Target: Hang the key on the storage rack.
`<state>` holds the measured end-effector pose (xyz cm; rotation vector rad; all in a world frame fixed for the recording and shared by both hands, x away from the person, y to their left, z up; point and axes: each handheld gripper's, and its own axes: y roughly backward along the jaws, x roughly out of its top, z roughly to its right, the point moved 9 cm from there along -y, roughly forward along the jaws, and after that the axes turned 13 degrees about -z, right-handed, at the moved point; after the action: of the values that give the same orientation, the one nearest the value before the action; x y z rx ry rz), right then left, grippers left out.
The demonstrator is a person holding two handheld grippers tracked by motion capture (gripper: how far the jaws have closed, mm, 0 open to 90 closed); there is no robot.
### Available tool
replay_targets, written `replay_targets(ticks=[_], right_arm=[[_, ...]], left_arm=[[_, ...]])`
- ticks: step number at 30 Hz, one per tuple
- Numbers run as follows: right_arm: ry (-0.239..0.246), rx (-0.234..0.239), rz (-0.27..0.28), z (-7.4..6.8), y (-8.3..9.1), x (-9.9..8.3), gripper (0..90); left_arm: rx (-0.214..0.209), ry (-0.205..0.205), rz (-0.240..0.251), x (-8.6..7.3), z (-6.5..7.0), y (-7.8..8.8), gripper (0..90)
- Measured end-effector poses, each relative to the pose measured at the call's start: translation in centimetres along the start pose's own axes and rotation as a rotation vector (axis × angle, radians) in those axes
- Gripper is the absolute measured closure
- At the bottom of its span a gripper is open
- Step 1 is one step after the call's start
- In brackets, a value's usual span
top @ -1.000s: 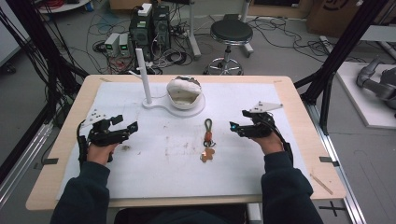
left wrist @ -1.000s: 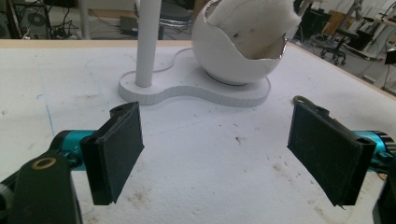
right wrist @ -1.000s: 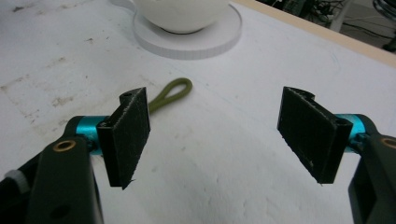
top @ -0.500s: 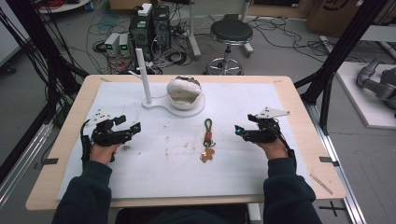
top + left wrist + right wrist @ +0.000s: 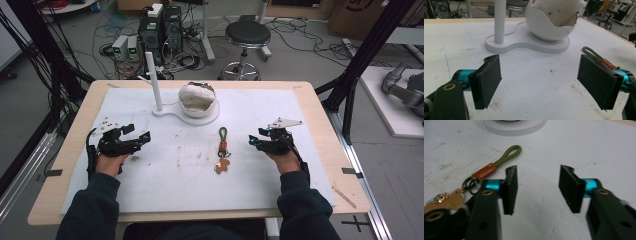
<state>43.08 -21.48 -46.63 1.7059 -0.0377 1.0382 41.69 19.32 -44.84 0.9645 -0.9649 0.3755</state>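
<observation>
Right now the keychain (image 5: 222, 150) is lying flat on the white surface (image 5: 300, 120), between the two hands and in front of the egg-shaped white bowl (image 5: 198, 99) on its stand. The right gripper (image 5: 254, 141) is sitting just beside the keychain, nearest its orange tab; its fingers (image 5: 510, 188) have just been closing and are now standing about half open with nothing between them. In the right gripper view the olive loop (image 5: 507, 155) is lying off to the side of the gap, not inside it. The left gripper (image 5: 141, 136) is resting well apart from the keychain, fingers (image 5: 487, 81) spread wide and holding nothing. Likely risk: if the right fingers are closing further from here, they are pinching air or nudging the thin, loose keychain sideways, since it is lying outside the gap and flat against the surface
</observation>
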Motion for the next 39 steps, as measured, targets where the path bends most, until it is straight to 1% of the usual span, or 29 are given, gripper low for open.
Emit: replay_targets(ticks=[1,2,3,4,5,7,8,9,11,12,13,14,15,16,17,18,19,20,21,23,24,25,26,28,29,32,34,35,39], right_arm=[[-0.009,0.016,0.001,-0.2,-0.2,0.0,55.5],[-0.009,0.016,0.001,-0.2,-0.2,0.0,55.5],[-0.028,0.036,-0.008,-0.6,-0.6,0.0,61.4],[-0.028,0.036,-0.008,-0.6,-0.6,0.0,61.4],[-0.033,0.051,-0.013,-1.1,-1.0,0.2,61.7],[-0.038,0.058,-0.013,-1.3,-1.3,0.3,60.8],[-0.044,0.07,-0.015,-1.6,-1.6,0.4,57.9],[-0.053,0.072,-0.026,-2.1,-2.3,0.5,54.0],[-0.054,0.082,-0.04,-2.8,-3.2,0.7,52.0],[-0.045,0.087,-0.047,-3.2,-3.6,0.8,51.4],[-0.045,0.087,-0.047,-3.2,-3.6,0.8,51.4],[-0.027,0.102,-0.064,-4.1,-4.5,1.1,50.8],[-0.027,0.102,-0.064,-4.1,-4.5,1.1,50.8],[-0.014,0.117,-0.081,-5.1,-5.3,1.4,50.0],[-0.006,0.126,-0.083,-5.6,-5.6,1.6,49.9],[-0.006,0.126,-0.083,-5.6,-5.6,1.6,49.9],[0.012,0.134,-0.111,-6.5,-6.5,1.7,48.9],[0.015,0.141,-0.132,-7.0,-7.1,1.6,47.5],[0.023,0.14,-0.152,-7.4,-7.5,1.4,45.7],[0.093,0.065,-0.159,-7.8,-7.7,1.5,45.2],[0.102,0.047,-0.163,-7.9,-7.7,1.5,45.4],[0.102,0.047,-0.163,-7.9,-7.7,1.5,45.4],[0.111,0.04,-0.167,-7.9,-7.7,1.4,47.7],[0.105,0.04,-0.176,-7.7,-7.5,1.5,56.8],[0.109,0.039,-0.181,-7.6,-7.4,1.5,59.3],[0.137,0.048,-0.196,-7.6,-7.2,1.4,72.3],[0.148,0.049,-0.199,-7.7,-7.2,1.4,73.6],[0.158,0.059,-0.205,-7.8,-7.1,1.4,75.3],[0.119,0.12,-0.207,-7.9,-7.0,1.4,76.4]], left_arm=[[0.0,0.0,0.0,0.0,0.0,0.0,18.9],[0.0,-0.003,0.0,0.0,0.1,0.1,18.9],[0.006,-0.005,0.006,-0.1,0.1,0.2,19.4],[0.006,-0.005,0.006,-0.1,0.1,0.2,20.2],[0.005,0.004,-0.001,-0.2,0.1,0.1,20.2],[0.007,0.004,-0.001,-0.2,0.1,0.1,20.2],[0.008,0.003,0.0,-0.2,0.0,0.1,20.2],[0.008,0.001,-0.001,-0.2,0.0,0.0,20.6],[0.005,0.008,-0.007,-0.3,-0.1,-0.2,20.6],[0.005,0.007,-0.008,-0.3,-0.1,-0.2,20.6],[0.005,0.007,-0.008,-0.3,-0.1,-0.2,20.6],[0.004,0.007,-0.009,-0.4,-0.1,-0.2,20.6],[0.004,0.007,-0.009,-0.4,-0.1,-0.2,20.6],[0.006,0.011,-0.005,-0.3,-0.2,-0.2,20.6],[0.007,0.011,-0.005,-0.3,-0.2,-0.2,20.6],[0.007,0.011,-0.005,-0.3,-0.2,-0.2,20.6],[0.008,0.01,-0.007,-0.4,-0.2,-0.1,20.6],[0.008,0.01,-0.007,-0.4,-0.2,-0.1,20.6],[0.007,0.009,-0.008,-0.4,-0.2,-0.1,20.6],[0.005,0.009,-0.009,-0.4,-0.2,-0.1,20.6],[0.005,0.012,-0.008,-0.4,-0.2,-0.2,20.6],[0.005,0.012,-0.008,-0.4,-0.2,-0.2,20.6],[0.004,0.011,-0.007,-0.4,-0.2,-0.2,20.6],[0.003,0.011,-0.01,-0.4,-0.2,-0.1,20.6],[0.003,0.016,-0.005,-0.4,-0.3,-0.1,20.7],[0.003,0.019,-0.007,-0.4,-0.4,-0.1,20.9],[0.002,0.019,-0.009,-0.4,-0.4,-0.1,20.9],[0.001,0.02,-0.008,-0.4,-0.4,-0.1,21.1],[0.0,0.017,-0.011,-0.4,-0.3,-0.2,21.3]])
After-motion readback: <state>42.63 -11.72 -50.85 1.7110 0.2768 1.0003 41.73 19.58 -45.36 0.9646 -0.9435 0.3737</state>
